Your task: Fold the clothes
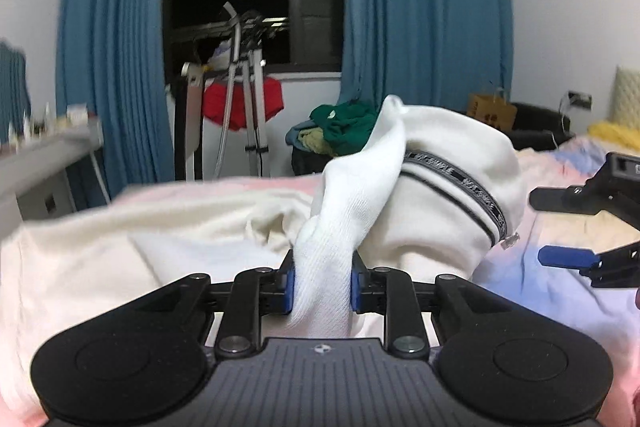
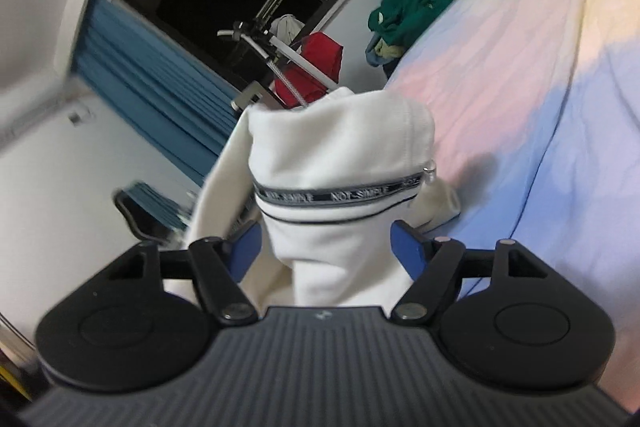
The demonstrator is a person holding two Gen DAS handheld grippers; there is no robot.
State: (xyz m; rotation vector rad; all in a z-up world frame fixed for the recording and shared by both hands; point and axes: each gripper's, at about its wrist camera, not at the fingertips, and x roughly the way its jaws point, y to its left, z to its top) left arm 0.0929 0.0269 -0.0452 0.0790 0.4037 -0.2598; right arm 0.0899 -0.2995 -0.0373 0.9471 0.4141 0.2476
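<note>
Blue curtains (image 1: 424, 7) frame a dark window, with a drying rack (image 1: 240, 75) holding a red garment (image 1: 240, 105) at 12 o'clock beyond the bed (image 1: 560, 227), whose sheet is pastel pink and blue. My white hoodie (image 1: 440, 179) lies on that bed, its cream body spreading toward 9 o'clock. My left claw (image 1: 322, 287) is pinched tight on a ribbed white cuff, and the sleeve runs from it up toward 1 o'clock, draped over the bunched part with the black lettered band. My right claw (image 2: 326, 251) stands wide; that bunched part sits between its blue pads, and I cannot tell whether they press it. A pile of green clothes (image 1: 344, 127) sits past the bed.
</note>
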